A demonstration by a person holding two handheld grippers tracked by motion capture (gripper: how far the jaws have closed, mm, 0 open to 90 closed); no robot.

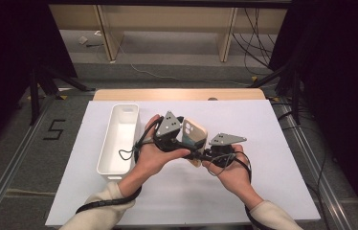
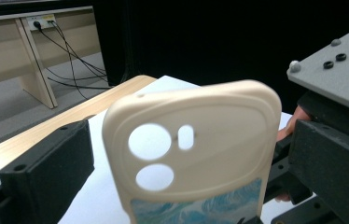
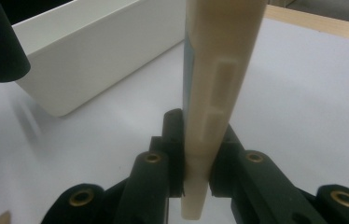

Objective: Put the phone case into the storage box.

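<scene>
A cream phone case (image 1: pixel 194 136) with round camera holes and a blue wave picture is held upright above the white table sheet (image 1: pixel 263 143). My right gripper (image 1: pixel 202 154) is shut on it; in the right gripper view its two jaws pinch the case's thin lower edge (image 3: pixel 205 140) at the right gripper (image 3: pixel 196 161). My left gripper (image 1: pixel 183 136) comes in from the left. In the left gripper view the case (image 2: pixel 210 140) stands between the wide-set jaws of the left gripper (image 2: pixel 191 144), with a thin gap at the left jaw.
A long white bin (image 1: pixel 119 136) lies to the left of the hands, also seen as the white bin (image 3: pixel 84 60) behind the case. The wooden table edge (image 1: pixel 177 94) runs along the back, with floor cables beyond it.
</scene>
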